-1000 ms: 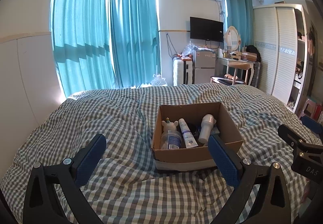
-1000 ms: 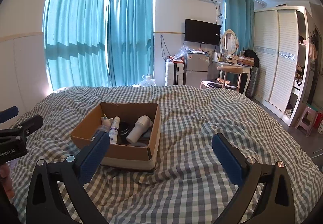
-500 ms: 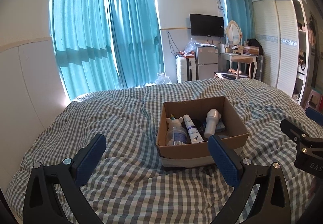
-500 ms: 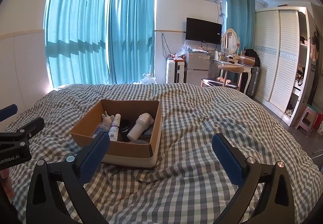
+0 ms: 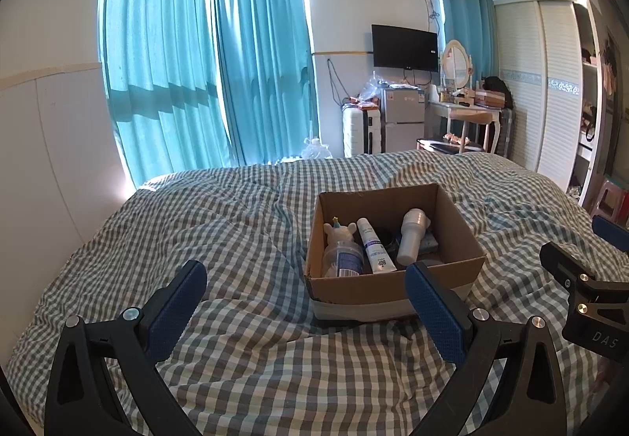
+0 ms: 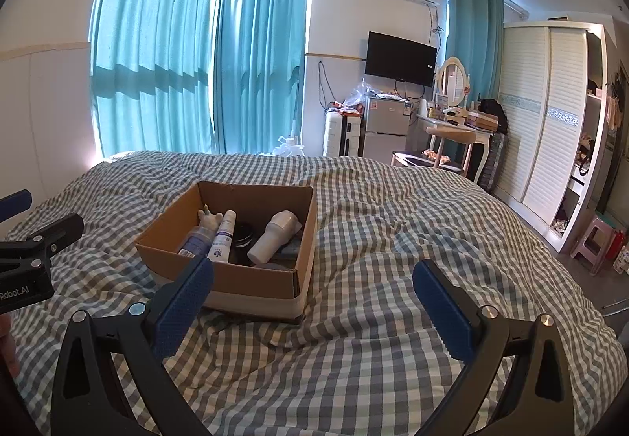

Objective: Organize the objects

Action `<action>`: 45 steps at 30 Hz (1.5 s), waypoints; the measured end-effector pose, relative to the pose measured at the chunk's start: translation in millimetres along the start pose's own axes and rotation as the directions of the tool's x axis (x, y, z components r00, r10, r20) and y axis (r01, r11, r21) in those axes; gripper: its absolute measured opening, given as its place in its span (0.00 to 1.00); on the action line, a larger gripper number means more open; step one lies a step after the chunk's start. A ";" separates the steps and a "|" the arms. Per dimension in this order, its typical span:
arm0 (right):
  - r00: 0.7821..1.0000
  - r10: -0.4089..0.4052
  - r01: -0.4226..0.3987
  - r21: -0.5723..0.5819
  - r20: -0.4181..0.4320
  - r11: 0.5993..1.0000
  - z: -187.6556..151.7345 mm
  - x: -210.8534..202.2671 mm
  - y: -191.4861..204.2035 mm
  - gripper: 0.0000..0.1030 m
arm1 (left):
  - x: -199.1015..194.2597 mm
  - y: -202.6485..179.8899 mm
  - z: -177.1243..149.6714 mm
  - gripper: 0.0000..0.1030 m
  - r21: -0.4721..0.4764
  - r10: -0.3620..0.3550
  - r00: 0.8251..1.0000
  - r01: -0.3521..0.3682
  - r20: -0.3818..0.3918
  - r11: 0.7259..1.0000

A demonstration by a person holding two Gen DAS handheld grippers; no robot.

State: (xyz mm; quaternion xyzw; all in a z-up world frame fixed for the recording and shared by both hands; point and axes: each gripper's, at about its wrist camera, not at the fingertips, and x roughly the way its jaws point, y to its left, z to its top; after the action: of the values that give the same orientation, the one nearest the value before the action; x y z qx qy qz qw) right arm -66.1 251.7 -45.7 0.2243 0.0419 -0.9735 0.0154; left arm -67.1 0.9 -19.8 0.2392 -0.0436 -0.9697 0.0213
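Cardboard box (image 5: 393,284) sits on the checked bed (image 5: 243,223), right of centre in the left wrist view. Inside it, left to right: clear bottle with toy cap (image 5: 341,257), white tube (image 5: 373,245), white roll-on bottle (image 5: 411,237). Left tool (image 5: 304,296) released, nothing between its blue pads, hovering near the box. Right tool (image 6: 312,294) likewise released, empty, just right of the box.

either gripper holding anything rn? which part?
Nothing held. Left gripper and right gripper are both open and empty above the bed; the bottles stay in the box.
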 end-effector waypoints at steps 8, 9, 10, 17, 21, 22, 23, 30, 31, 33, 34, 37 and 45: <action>1.000 0.001 -0.001 -0.002 0.002 1.000 0.0 -0.9 0.9 0.99 | 1.3 -1.2 -3.2 1.00 0.022 -0.007 1.000 0.007 0.006 1.000; 1.000 0.000 0.000 -0.003 0.000 1.000 -0.3 -0.9 0.9 0.99 | 1.3 -1.3 -3.6 1.00 0.021 -0.008 1.000 0.008 0.006 1.000; 1.000 0.000 0.000 -0.004 -0.001 1.000 -0.1 -1.1 0.9 0.99 | 1.4 -1.6 -3.5 1.00 0.021 -0.011 1.000 0.010 0.004 1.000; 1.000 0.000 -0.001 -0.016 -0.003 1.000 -1.1 -3.0 4.2 0.99 | 2.7 -3.8 -4.4 1.00 0.027 -0.018 1.000 0.018 -0.003 0.999; 1.000 0.001 -0.001 -0.014 -0.005 1.000 -1.1 -2.5 4.4 0.99 | 3.7 -4.5 -6.2 1.00 0.033 -0.002 1.000 0.002 -0.005 0.999; 1.000 0.003 -0.003 -0.012 -0.006 1.000 -1.1 -2.2 4.0 0.99 | 4.1 -4.5 -6.6 1.00 0.035 -0.002 1.000 0.003 -0.005 0.999; 1.000 0.005 -0.005 -0.009 -0.008 1.000 -1.3 -1.7 3.7 0.99 | 3.6 -4.1 -7.1 1.00 0.033 -0.004 1.000 0.004 -0.003 0.999; 1.000 0.004 -0.004 -0.004 -0.010 1.000 -2.6 -0.1 2.3 0.99 | 5.7 1.2 -9.8 1.00 0.005 0.014 1.000 -0.014 -0.016 1.000; 1.000 0.004 -0.004 -0.002 -0.010 1.000 -2.8 0.4 1.9 0.99 | 6.1 2.3 -10.3 1.00 0.000 0.013 1.000 -0.013 -0.017 1.000; 1.000 0.002 -0.002 0.002 -0.009 1.000 -3.2 0.5 1.3 0.99 | 6.1 4.4 -10.6 1.00 -0.008 0.010 1.000 -0.010 -0.017 1.000; 1.000 0.003 -0.003 0.003 -0.010 1.000 -3.1 0.8 1.0 0.99 | 6.0 5.0 -10.5 1.00 -0.010 0.012 1.000 -0.012 -0.017 1.000; 1.000 0.003 -0.003 0.003 -0.010 1.000 -3.2 1.0 0.7 0.99 | 4.8 5.3 -11.0 1.00 -0.010 0.013 1.000 -0.013 -0.014 1.000; 1.000 0.008 -0.008 0.011 0.000 1.000 -3.8 0.5 -0.7 0.99 | 0.7 2.2 -11.8 1.00 0.001 0.007 1.000 -0.007 0.002 1.000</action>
State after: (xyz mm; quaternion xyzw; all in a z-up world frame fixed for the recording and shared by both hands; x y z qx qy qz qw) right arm -64.9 252.7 -49.2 0.2248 0.0354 -0.9736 0.0179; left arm -62.1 -2.3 -30.3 0.2383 -0.0450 -0.9699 0.0243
